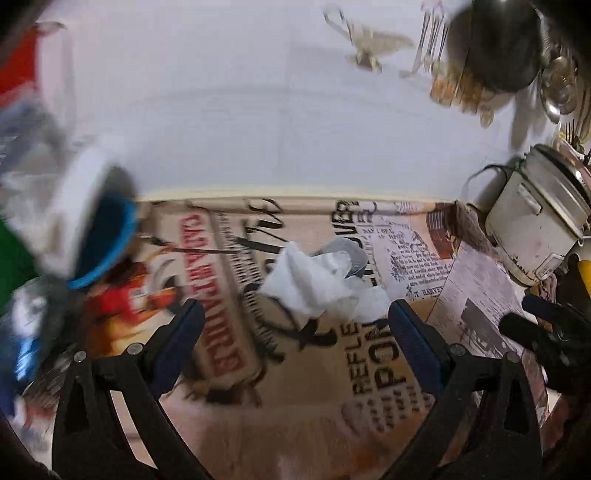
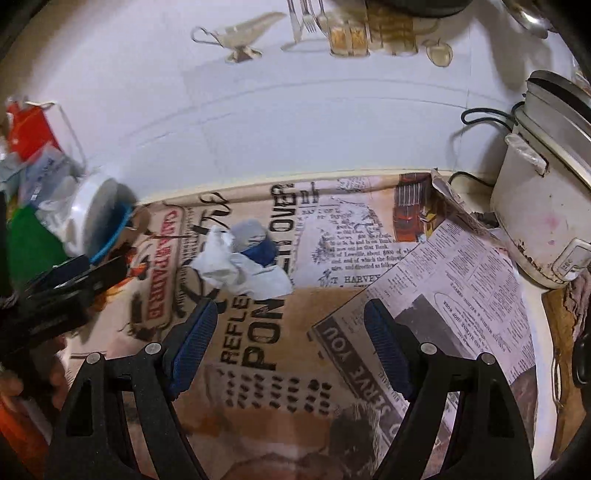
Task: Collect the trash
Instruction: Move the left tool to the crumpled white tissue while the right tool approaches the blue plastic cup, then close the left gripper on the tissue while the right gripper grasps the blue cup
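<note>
One crumpled tissue (image 1: pixel 317 284) near tipped white tub (image 1: pixel 85 206), contents blurred.

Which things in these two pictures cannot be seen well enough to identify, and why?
- Left wrist view: the white container with blue rim and the clutter behind it are smeared by motion blur.
- Both views: what lies under the crumpled tissue is covered by it.
- Right wrist view: the rice cooker is cut by the right edge.
- Right wrist view: the wall utensils are cut by the top edge.
</note>
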The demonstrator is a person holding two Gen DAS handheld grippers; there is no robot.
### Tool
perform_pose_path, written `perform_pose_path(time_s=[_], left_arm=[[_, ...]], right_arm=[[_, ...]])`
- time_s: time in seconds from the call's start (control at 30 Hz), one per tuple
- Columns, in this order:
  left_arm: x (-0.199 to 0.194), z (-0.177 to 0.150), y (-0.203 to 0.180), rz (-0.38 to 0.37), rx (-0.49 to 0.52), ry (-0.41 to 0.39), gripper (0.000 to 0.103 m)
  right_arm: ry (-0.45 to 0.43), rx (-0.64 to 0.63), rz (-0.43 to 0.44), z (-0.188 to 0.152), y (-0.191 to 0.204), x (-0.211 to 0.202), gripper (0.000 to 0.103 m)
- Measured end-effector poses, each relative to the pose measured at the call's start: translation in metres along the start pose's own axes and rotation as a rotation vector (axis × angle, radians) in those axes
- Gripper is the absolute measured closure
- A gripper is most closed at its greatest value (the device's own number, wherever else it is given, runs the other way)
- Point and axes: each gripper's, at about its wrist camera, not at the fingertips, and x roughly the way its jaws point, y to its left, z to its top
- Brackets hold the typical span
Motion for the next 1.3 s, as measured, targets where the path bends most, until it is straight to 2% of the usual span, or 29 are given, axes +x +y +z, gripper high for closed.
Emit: perform_pose_path(time_s=[0.1, 0.17, 0.37, 0.43, 0.5, 0.53, 0.6, 0.67, 0.87, 1.0, 1.17, 1.3], left_arm=[[0.048, 0.008, -0.011, -0.065, 0.031, 0.038, 0.002], [0.078, 0.011, -0.021, -0.082, 0.061, 0.070, 0.003], [0.124, 0.004, -0.037, -0.100, 0.114, 0.141, 0.025], [0.130, -0.001, -0.036, -0.096, 0.119, 0.147, 0.034], [0.137, -0.005, -0.033, -0.087, 0.124, 0.168, 0.053], [0.140, -0.008, -0.031, -0.083, 0.129, 0.183, 0.058], [0.145, -0.013, -0.026, -0.065, 0.138, 0.216, 0.085], [0.140, -0.014, -0.016, -0.067, 0.126, 0.214, 0.091], [0.091, -0.006, 0.023, -0.074, 0.043, 0.136, 0.095], [0.048, 0.002, 0.047, -0.033, 0.010, 0.052, 0.095], [0.012, 0.008, 0.066, 0.017, -0.011, -0.028, 0.095], [0.004, 0.005, 0.071, 0.031, -0.008, -0.046, 0.095]], right_arm=[[0.029, 0.014, -0.028, 0.001, -0.007, 0.012, 0.024], [0.049, 0.022, -0.044, 0.001, -0.012, 0.021, 0.024], [0.103, 0.049, -0.069, 0.001, -0.031, 0.040, 0.024], [0.107, 0.047, -0.064, 0.004, -0.032, 0.045, 0.024], [0.109, 0.038, -0.061, 0.009, -0.031, 0.051, 0.024], [0.108, 0.034, -0.060, 0.011, -0.029, 0.053, 0.024], [0.106, 0.019, -0.040, 0.016, -0.023, 0.058, 0.024], [0.100, 0.000, -0.028, 0.020, -0.015, 0.064, 0.023], [0.098, -0.096, 0.041, 0.040, 0.024, 0.097, 0.024], [0.104, -0.150, 0.084, 0.049, 0.049, 0.128, 0.024], [0.143, -0.182, 0.075, 0.053, 0.065, 0.164, 0.024], [0.180, -0.205, 0.063, 0.052, 0.074, 0.191, 0.024]])
